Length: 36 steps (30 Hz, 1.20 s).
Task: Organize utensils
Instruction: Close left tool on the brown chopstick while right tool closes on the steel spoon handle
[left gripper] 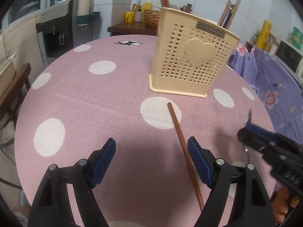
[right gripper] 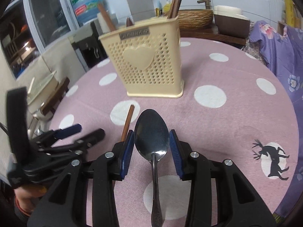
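My right gripper (right gripper: 151,147) has a metal spoon (right gripper: 152,136) between its blue pads, bowl forward and handle running back under the camera. The jaws stand partly closed, right at the bowl's widest edges; the pads look to be pinching it, and I judge the spoon lifted off the cloth. My left gripper (left gripper: 151,160) is wide open and holds nothing. A wooden chopstick (left gripper: 184,151) lies on the worktop (left gripper: 94,104) between its jaws, close against the right-hand pad (left gripper: 198,162) but not clamped.

The landmark is the beige holder (left gripper: 191,56) with the heart on its front. It stands upright on the pink dotted cloth, ahead of both grippers, with several wooden sticks already poking out of its top. The chopstick's far tip stops just short of the holder's base; the spoon's bowl points at the holder and is well short of it.

To do this step well, I'd carry the spoon up over the holder's rim, tip the handle downward, and pick an opening clear of the sticks before letting go. The grip sits on a curved, smooth bowl, so I'd move gently; a jerk could let it pivot or slip.
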Each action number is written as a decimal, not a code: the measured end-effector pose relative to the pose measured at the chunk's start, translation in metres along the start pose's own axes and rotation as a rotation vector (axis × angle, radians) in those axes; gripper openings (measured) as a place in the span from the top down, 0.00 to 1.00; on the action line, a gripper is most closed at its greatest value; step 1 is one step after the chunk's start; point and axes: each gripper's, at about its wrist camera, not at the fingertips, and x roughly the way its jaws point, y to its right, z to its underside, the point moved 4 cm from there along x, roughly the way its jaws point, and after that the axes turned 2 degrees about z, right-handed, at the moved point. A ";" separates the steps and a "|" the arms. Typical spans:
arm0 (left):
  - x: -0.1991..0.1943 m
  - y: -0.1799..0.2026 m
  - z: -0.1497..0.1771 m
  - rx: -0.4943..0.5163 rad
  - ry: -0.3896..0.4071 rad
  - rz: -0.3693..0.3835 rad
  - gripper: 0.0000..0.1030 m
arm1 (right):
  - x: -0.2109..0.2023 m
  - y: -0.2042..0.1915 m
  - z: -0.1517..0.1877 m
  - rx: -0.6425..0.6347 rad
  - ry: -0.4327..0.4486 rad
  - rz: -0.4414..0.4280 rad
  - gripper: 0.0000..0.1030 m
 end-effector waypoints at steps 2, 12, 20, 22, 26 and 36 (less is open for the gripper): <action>0.005 0.008 -0.004 0.029 -0.012 0.000 0.27 | -0.012 0.003 -0.006 0.017 0.029 -0.007 0.63; 0.042 0.028 -0.021 0.090 -0.091 -0.014 0.44 | -0.044 0.005 -0.017 0.028 0.105 0.017 0.63; 0.060 0.039 -0.027 0.120 -0.133 -0.052 0.71 | -0.044 0.010 -0.016 0.037 0.106 0.024 0.63; 0.060 0.041 -0.027 0.132 -0.133 -0.068 0.77 | -0.044 0.009 -0.016 0.037 0.106 0.026 0.63; 0.060 0.047 -0.025 0.159 -0.126 -0.094 0.84 | -0.043 0.009 -0.014 0.037 0.106 0.033 0.63; 0.061 0.049 -0.027 0.149 -0.108 -0.105 0.91 | -0.041 0.012 -0.012 0.052 0.100 0.043 0.63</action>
